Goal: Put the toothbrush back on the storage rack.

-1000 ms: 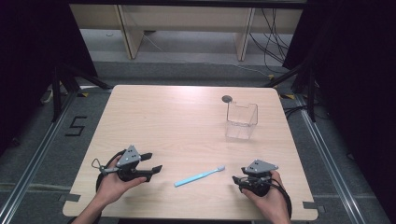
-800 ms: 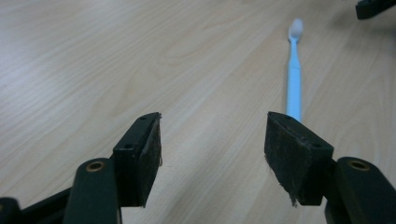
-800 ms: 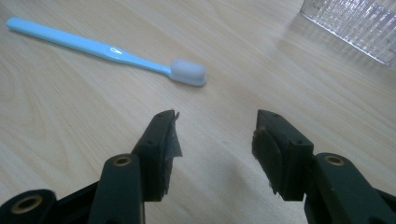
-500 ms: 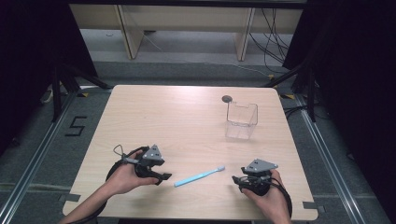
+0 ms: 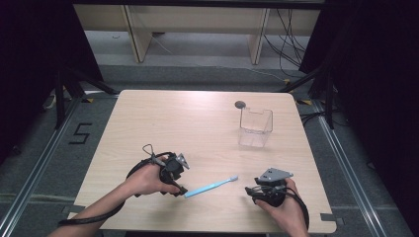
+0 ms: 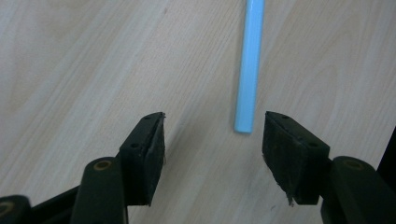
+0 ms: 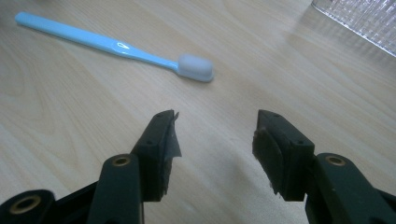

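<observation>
Left gripper: tipping down toward the table in the person's left hand, its jaws standing wide apart with nothing between them, and hanging just at the handle end of the toothbrush.
Toothbrush: lying flat on the near part of the table between the two grippers, light blue, its handle end pointing at the left gripper and sitting just ahead of the gap between those jaws, nearer one of them, touching neither.
Right gripper: resting low over the table in the right hand, jaws spread and gripping nothing, pointing toward the toothbrush's bristle head.
Clear container: standing upright far back on the right side, well apart from both grippers.
</observation>
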Action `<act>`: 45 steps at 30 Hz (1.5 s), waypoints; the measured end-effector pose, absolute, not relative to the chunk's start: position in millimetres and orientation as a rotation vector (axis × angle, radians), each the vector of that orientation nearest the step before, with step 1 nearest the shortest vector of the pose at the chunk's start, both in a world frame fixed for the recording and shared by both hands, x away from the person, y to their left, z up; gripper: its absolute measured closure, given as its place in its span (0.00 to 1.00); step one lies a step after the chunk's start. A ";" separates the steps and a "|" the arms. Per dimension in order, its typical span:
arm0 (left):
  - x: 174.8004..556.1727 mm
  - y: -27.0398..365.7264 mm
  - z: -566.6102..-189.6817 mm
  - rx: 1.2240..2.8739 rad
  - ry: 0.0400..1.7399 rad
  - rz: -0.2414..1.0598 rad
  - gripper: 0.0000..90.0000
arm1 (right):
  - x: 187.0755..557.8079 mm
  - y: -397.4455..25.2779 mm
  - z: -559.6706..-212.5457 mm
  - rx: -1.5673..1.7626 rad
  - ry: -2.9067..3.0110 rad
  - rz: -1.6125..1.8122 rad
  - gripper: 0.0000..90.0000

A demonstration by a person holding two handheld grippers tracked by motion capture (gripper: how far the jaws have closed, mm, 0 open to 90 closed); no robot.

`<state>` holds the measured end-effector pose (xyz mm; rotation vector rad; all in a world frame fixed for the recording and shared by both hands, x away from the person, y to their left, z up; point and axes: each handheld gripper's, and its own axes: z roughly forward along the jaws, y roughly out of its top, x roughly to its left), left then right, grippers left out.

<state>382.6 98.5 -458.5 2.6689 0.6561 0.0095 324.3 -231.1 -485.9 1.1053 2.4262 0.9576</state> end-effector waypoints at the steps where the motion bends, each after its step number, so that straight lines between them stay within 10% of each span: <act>1: 383.2 95.8 -458.4 2.678 0.648 0.006 0.43 | 324.4 -231.1 -485.9 1.105 2.426 0.958 0.54; 45: 396.0 21.3 -472.9 2.874 0.421 0.003 0.50 | 324.2 -234.7 -483.9 1.112 2.401 0.988 0.54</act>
